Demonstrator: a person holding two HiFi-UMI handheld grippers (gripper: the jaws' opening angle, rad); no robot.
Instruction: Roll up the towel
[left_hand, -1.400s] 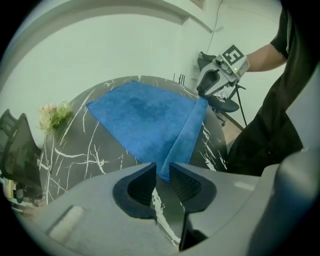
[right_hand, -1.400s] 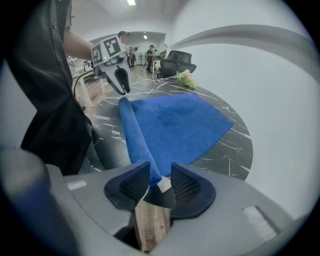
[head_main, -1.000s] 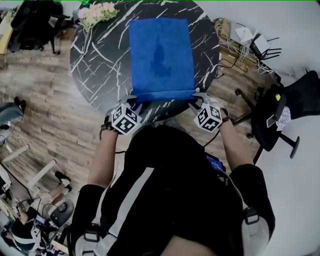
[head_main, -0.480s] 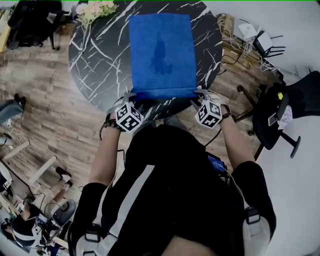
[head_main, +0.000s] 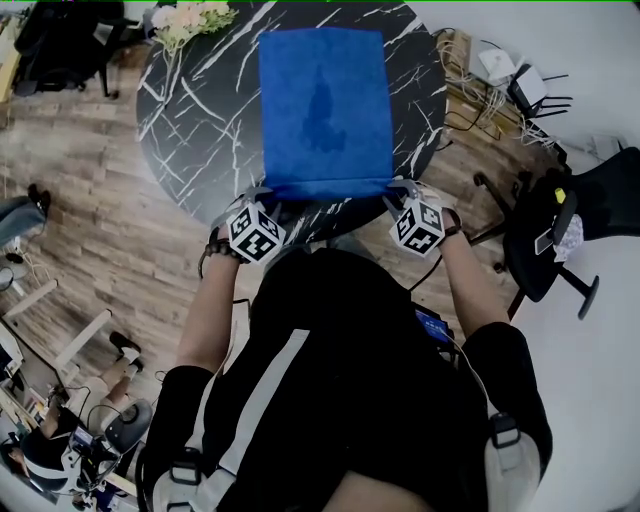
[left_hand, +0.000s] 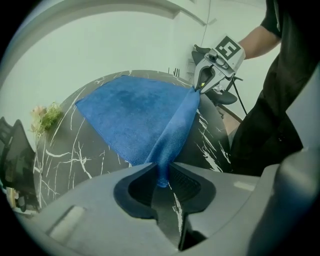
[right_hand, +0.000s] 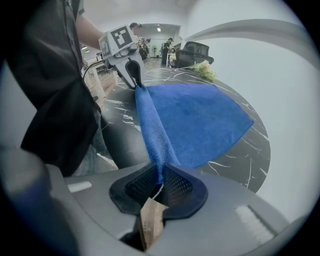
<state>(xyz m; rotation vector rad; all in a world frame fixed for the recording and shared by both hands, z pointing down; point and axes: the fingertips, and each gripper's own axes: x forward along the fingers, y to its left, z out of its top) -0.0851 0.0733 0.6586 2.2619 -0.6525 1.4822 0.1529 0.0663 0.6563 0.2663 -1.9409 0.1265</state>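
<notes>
From the head view, the blue towel (head_main: 325, 105) lay flat on the black marble table (head_main: 200, 120), its near edge folded over, the left gripper (head_main: 266, 196) at one corner and the right gripper (head_main: 392, 190) at the other. In the left gripper view the jaws had just closed in and pinched that corner between the pads; the right gripper view showed jaws likewise just narrowed, clamped on blue cloth, the edge stretched between the two.

Towel (head_main: 325, 100) near corners buried in left claw (left_hand: 161, 172), right claw (right_hand: 160, 172)
</notes>
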